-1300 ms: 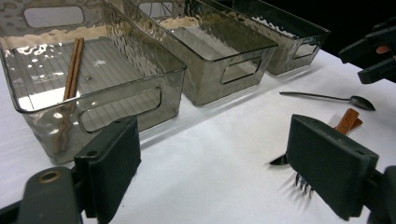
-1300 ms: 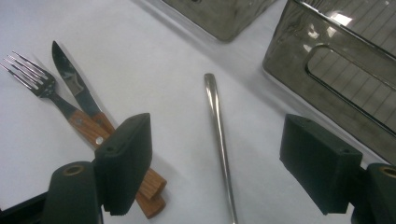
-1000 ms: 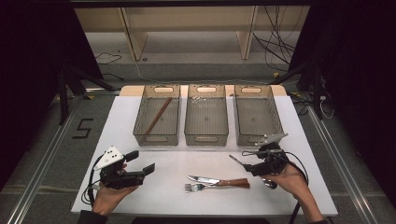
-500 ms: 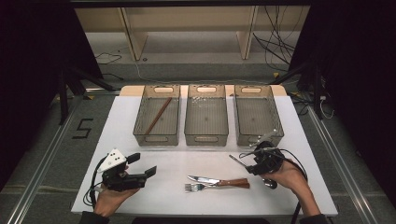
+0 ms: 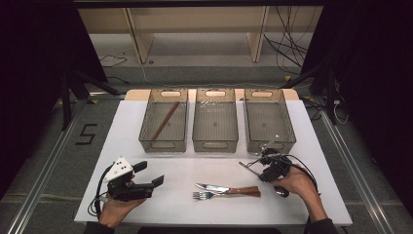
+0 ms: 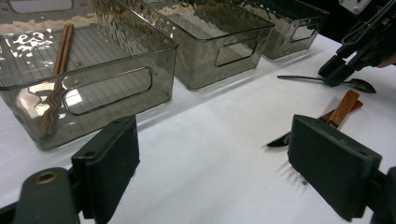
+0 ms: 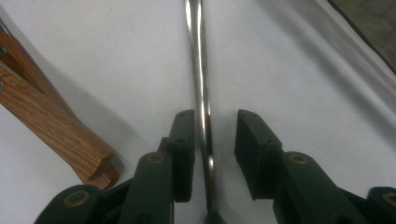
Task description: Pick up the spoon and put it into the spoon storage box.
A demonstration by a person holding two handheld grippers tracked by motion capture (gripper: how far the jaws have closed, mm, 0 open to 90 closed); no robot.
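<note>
A metal spoon (image 5: 246, 166) lies on the white table (image 5: 185, 165) at the right, in front of the right bin. My right gripper (image 5: 267, 168) points down over it. In the right gripper view the spoon's thin handle (image 7: 198, 70) runs between the jaws of my right gripper (image 7: 215, 144), which have just been closing. The handle sits close to the left pad, and a gap still shows on the right side. My left gripper (image 5: 150, 174) rests at the front left, open, with nothing between its pads (image 6: 112, 168).
A knife (image 5: 214, 187) and a fork (image 5: 202, 196) with wooden handles (image 7: 42, 121) lie at the front centre, just left of the spoon. Three grey bins stand in a row behind; the left bin (image 5: 146, 139) holds brown chopsticks (image 5: 164, 121).
My right gripper has sunk a little towards the table over the spoon, and its jaws have narrowed around the handle. The left gripper has kept still.
</note>
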